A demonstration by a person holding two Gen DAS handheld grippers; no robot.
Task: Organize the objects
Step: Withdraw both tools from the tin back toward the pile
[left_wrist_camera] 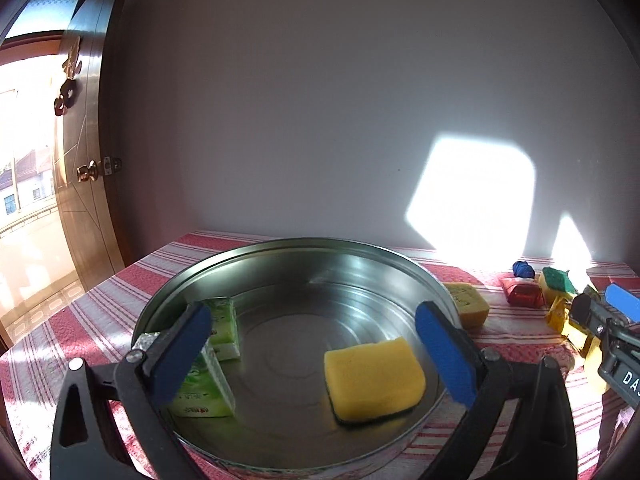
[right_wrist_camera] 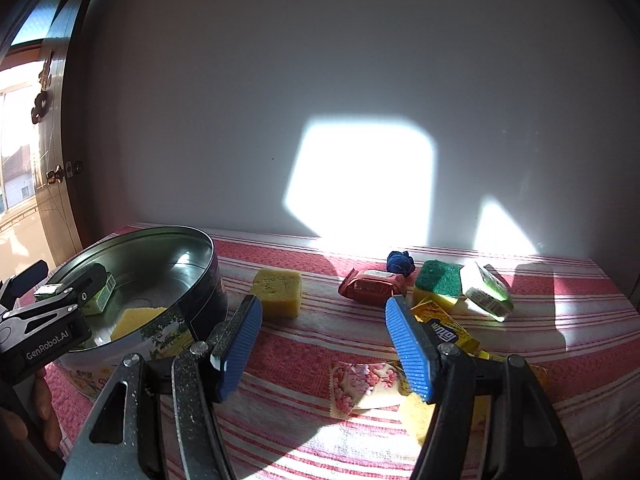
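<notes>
The left gripper (left_wrist_camera: pixel 312 344) hangs over the round metal tin (left_wrist_camera: pixel 224 276), jaws spread wide, holding nothing. Inside lie a yellow sponge (left_wrist_camera: pixel 374 380) at right and green cartons (left_wrist_camera: pixel 208 380) at left. The right gripper (right_wrist_camera: pixel 324 346), likewise spread and unladen, hovers above the striped cloth (right_wrist_camera: pixel 304 440) near a pink-patterned packet (right_wrist_camera: pixel 362 390). Farther off sit a yellow sponge block (right_wrist_camera: pixel 278 292), a red packet (right_wrist_camera: pixel 372 286) and a green-topped sponge (right_wrist_camera: pixel 436 284).
</notes>
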